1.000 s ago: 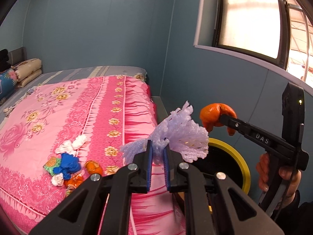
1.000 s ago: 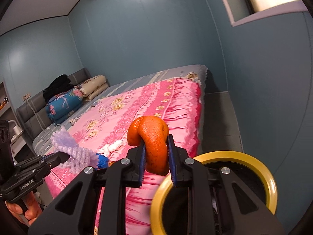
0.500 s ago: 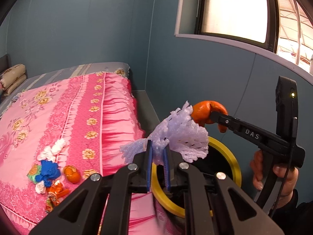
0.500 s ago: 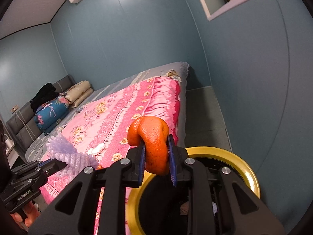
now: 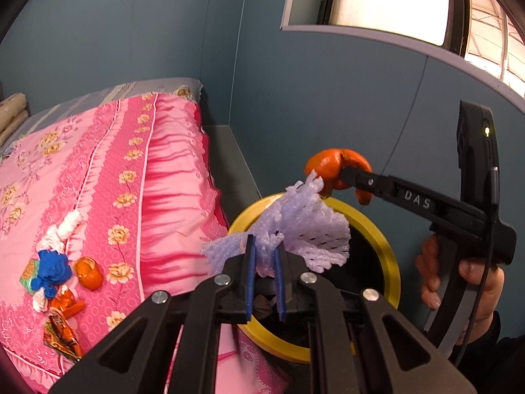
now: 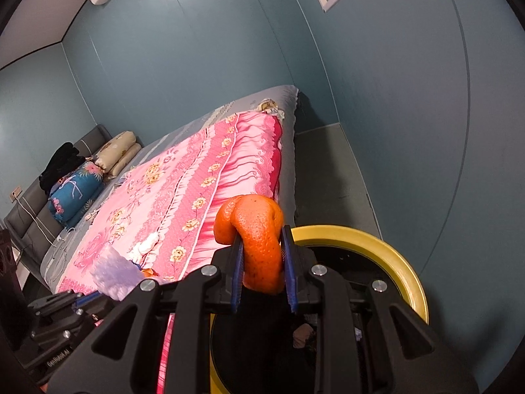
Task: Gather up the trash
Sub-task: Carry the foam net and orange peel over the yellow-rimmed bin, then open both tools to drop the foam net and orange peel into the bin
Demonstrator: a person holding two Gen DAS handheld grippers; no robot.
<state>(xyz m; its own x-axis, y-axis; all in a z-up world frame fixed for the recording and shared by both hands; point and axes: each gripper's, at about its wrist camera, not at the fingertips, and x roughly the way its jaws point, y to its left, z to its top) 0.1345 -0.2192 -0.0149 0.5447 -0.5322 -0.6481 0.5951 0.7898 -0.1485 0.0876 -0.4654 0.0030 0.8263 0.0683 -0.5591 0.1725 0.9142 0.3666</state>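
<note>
Pinching orange peel (image 6: 261, 246) btwn right gripper (image 6: 262, 275) pads

Both wrist views close above yellow-rimmed bin (image 5: 390, 256) (image 6: 403, 262), facing bed (image 5: 98, 180) (image 6: 197, 190), shared

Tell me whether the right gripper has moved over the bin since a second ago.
Yes. In the right wrist view the right gripper, shut on the orange peel, has come forward over the yellow-rimmed bin, away from the bed.
</note>
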